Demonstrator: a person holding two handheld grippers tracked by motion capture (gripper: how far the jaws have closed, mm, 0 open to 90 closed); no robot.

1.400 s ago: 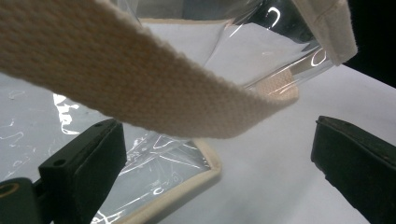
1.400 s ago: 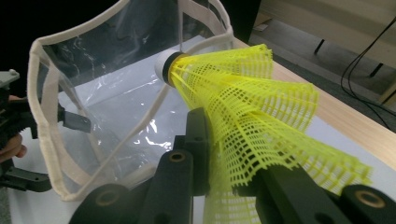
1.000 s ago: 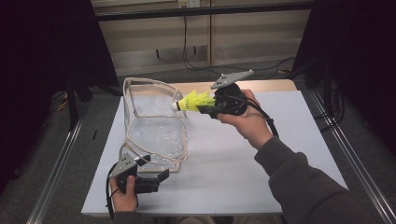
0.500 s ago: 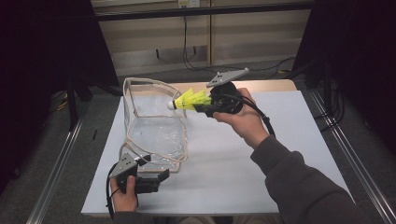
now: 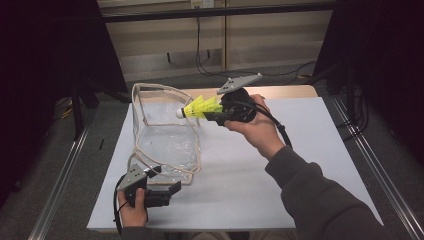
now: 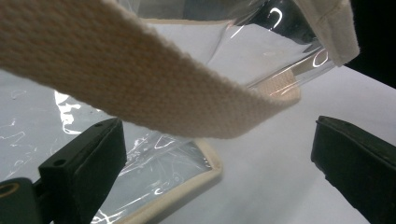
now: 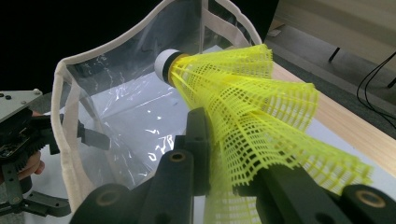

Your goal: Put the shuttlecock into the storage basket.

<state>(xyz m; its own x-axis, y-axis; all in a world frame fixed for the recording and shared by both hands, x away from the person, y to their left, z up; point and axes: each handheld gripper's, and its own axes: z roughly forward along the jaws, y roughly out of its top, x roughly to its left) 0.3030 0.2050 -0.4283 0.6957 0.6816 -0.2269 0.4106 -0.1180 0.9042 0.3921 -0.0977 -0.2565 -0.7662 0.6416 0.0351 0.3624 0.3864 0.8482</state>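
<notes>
Right gripper: jaws clamped on the yellow shuttlecock skirt, cork tip pointing ahead over the clear bag rim. Left gripper: jaws wide apart, bag strap above them, untouched.

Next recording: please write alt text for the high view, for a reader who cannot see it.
The right gripper holds a yellow shuttlecock, white cork first, at the open mouth of a clear plastic bag trimmed in beige webbing. The bag stands on a white table. The left gripper rests open at the bag's near corner.
</notes>
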